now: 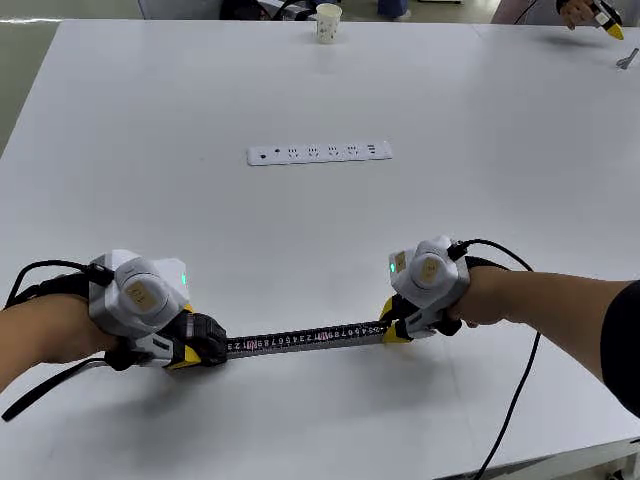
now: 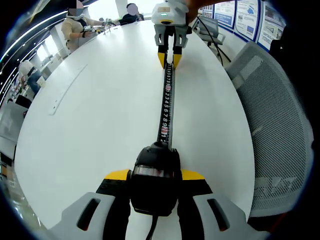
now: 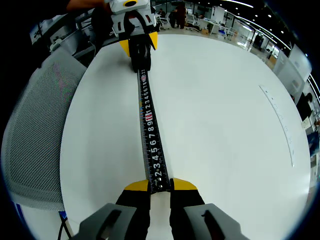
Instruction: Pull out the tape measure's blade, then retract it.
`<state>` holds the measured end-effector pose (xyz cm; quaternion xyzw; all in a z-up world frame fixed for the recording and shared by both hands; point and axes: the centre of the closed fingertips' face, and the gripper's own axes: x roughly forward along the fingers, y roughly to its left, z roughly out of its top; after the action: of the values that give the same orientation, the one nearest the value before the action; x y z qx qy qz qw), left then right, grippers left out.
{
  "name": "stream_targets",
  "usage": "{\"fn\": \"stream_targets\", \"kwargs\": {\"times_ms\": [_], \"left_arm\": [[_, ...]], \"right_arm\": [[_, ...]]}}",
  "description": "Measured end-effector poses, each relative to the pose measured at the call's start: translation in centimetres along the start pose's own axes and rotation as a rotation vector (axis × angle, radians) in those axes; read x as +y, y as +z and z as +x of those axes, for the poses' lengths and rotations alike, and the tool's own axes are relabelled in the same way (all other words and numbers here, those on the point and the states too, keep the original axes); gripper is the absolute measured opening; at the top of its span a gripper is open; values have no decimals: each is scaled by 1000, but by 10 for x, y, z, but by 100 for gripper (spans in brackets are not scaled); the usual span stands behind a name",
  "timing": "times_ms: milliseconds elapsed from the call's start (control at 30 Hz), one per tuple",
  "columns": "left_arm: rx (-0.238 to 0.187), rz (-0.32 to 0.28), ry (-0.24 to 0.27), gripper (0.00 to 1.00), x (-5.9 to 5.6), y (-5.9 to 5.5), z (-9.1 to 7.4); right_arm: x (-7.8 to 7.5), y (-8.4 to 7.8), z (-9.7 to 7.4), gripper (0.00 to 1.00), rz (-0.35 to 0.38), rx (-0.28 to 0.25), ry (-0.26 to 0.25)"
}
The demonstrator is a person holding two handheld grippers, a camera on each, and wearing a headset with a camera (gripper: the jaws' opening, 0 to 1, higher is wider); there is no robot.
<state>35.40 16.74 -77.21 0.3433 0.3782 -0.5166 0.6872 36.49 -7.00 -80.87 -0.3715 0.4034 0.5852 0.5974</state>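
A black tape measure case (image 2: 155, 172) sits clamped between the jaws of my left gripper (image 1: 190, 345), low on the left of the white table. Its dark blade (image 1: 305, 338) with white numbers runs flat across the table to my right gripper (image 1: 388, 328), which is shut on the blade's end. In the right gripper view the blade (image 3: 150, 135) stretches away to the case (image 3: 139, 52) in the other gripper. In the left gripper view the blade (image 2: 166, 100) leads up to the right gripper (image 2: 170, 52).
A white power strip (image 1: 318, 152) lies mid-table. A paper cup (image 1: 328, 22) stands at the far edge. Another person's hand holds a yellow-tipped tool (image 1: 600, 15) at the far right. A grey mesh chair (image 2: 277, 115) stands beside the table's near edge.
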Motion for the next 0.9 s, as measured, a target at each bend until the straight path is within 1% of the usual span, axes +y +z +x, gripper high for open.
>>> {"fn": "stream_targets", "kwargs": {"times_ms": [67,133,233,333,400,500,600,700,733,767,900], "left_arm": [[-2,0,1,30,0,0,0],[-7,-13,-4,31,0,0,0],[-9,-10,-7,31,0,0,0],[-12,-14,0,32,-1,-1,1],[0,-18,7,33,-1,-2,3],[33,1,0,34,-1,-3,7],[50,21,-16,34,-1,-4,8],[65,45,-32,34,-2,-4,8],[68,53,-34,34,-3,-4,7],[73,73,-38,34,-3,-3,7],[78,103,-42,34,-2,-2,7]], "right_arm": [[0,0,0,11,-3,6,-2],[1,1,1,11,-8,19,-3],[0,1,1,11,-35,45,-6],[0,1,0,12,-24,46,-9],[0,1,1,12,-20,42,-15],[0,1,1,12,-18,41,-22],[-1,2,1,12,0,36,-23],[-1,2,1,13,29,15,-24],[-1,2,1,13,23,13,-22],[-1,2,1,13,15,10,-20],[0,2,1,13,-35,22,-14]]}}
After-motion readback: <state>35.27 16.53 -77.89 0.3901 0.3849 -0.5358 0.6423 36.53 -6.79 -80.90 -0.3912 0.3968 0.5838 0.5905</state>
